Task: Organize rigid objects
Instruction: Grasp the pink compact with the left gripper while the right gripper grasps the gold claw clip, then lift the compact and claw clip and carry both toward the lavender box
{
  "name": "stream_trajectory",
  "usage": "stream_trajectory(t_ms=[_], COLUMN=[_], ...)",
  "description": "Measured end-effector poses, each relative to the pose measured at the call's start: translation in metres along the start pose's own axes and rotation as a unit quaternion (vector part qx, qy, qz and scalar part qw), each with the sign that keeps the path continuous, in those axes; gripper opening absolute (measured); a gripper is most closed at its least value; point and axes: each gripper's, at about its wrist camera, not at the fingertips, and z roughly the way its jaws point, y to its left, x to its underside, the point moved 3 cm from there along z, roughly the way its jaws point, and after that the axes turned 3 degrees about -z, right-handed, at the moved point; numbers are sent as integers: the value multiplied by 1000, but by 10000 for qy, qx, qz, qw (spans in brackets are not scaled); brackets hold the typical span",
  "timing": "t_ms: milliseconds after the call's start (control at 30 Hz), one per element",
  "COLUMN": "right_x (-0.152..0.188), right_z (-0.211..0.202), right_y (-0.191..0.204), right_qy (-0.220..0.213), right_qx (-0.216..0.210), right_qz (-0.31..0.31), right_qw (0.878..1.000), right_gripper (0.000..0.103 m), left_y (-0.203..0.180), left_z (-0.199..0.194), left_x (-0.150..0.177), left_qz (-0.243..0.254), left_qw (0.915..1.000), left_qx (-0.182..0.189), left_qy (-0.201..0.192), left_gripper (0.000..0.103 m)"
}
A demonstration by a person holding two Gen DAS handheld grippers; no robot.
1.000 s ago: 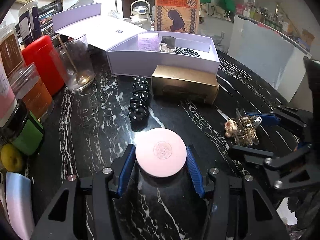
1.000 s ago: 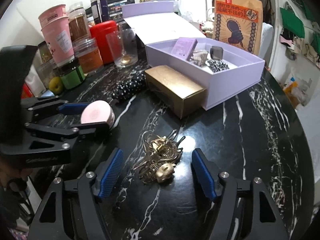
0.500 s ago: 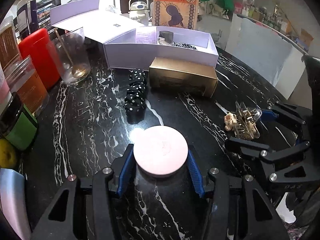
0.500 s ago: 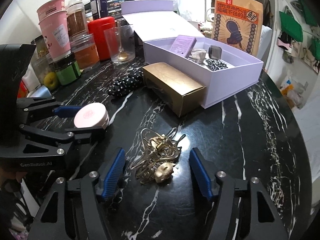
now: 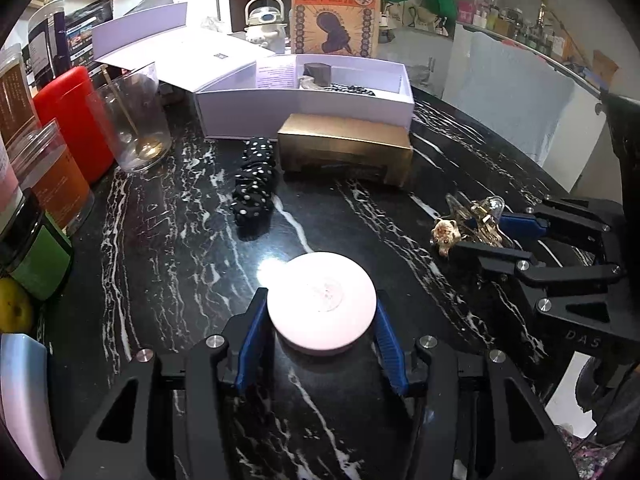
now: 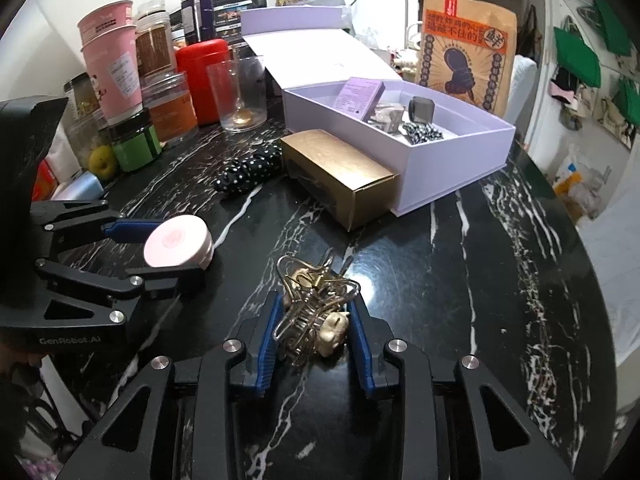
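The gold hair clip [image 5: 474,222] is half hidden behind the right hand-held gripper [image 5: 490,234] in the left view. Far off, the lilac box [image 6: 452,168] wall hides part of its small contents, too small to tell. Jars [image 5: 24,184] are cut off at the left edge.

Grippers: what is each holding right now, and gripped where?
Left gripper: pink round case, by its side rim. Right gripper, jaws just closed: gold hair claw, across its sides.

Left gripper [image 5: 322,332] clamps round pink compact [image 5: 321,302] on black marble table [image 5: 168,248]. Right gripper [image 5: 482,228] at right, jaws just closing on gold hair claw [image 5: 468,222]. Polka-dot scrunchie [image 5: 254,184] touching gold box [image 5: 344,148], lavender box [image 5: 304,108] behind.
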Motion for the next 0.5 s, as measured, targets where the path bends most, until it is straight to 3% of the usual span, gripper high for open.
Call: stream_trajectory(t_ms=[500], right_x=[12], right_z=[-27], right_y=[-6], right_qy=[-217], right_qx=[-1], right_qz=[270], right_qw=[9994], right_gripper=[30], left_y=[-15], left_z=[-7], left_x=[-2], left_qz=[-6], left_qw=[10000], left_qx=[78], left_qy=[-54], left_gripper=[50])
